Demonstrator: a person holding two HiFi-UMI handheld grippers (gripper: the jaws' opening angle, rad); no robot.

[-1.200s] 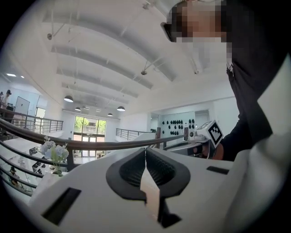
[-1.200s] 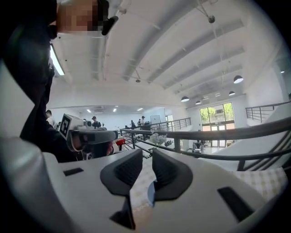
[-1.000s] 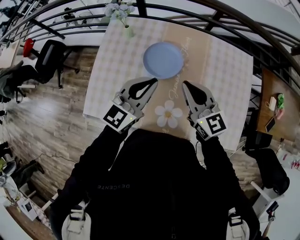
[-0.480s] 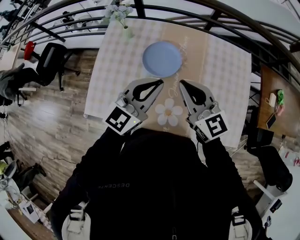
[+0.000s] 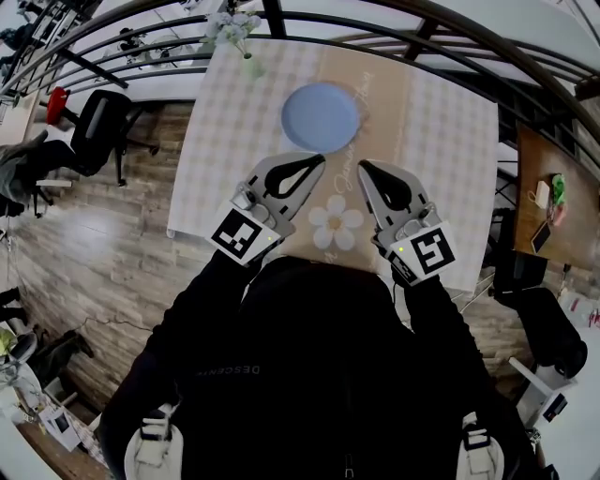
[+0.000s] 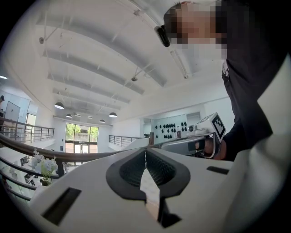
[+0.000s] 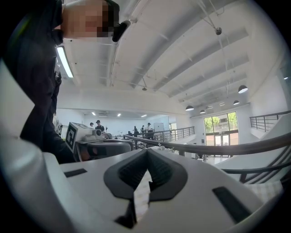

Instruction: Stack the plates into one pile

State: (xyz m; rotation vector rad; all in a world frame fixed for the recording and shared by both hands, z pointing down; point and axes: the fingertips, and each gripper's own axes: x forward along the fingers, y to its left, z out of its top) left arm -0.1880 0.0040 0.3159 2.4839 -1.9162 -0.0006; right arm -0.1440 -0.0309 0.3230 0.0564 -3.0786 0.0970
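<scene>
A single pale blue plate [image 5: 320,117] lies on the tan runner of the checked table [image 5: 441,141]; whether more plates lie under it I cannot tell. Both grippers hover level above the near half of the table, short of the plate. My left gripper [image 5: 317,161] is shut with nothing in it, its tip just below the plate's near rim. My right gripper [image 5: 362,167] is shut and empty too, beside it on the right. In the left gripper view the left gripper [image 6: 145,154] has its jaws closed, as does the right gripper [image 7: 147,152] in its own view. Neither gripper view shows the plate.
A white daisy-shaped mat [image 5: 337,228] lies on the runner between the grippers. A vase of flowers [image 5: 242,37] stands at the table's far left corner. A curved dark railing [image 5: 441,28] runs behind the table, and a black office chair [image 5: 98,122] stands to the left.
Both grippers have risen a little and their tips stand slightly closer together. The plate stays where it was on the table.
</scene>
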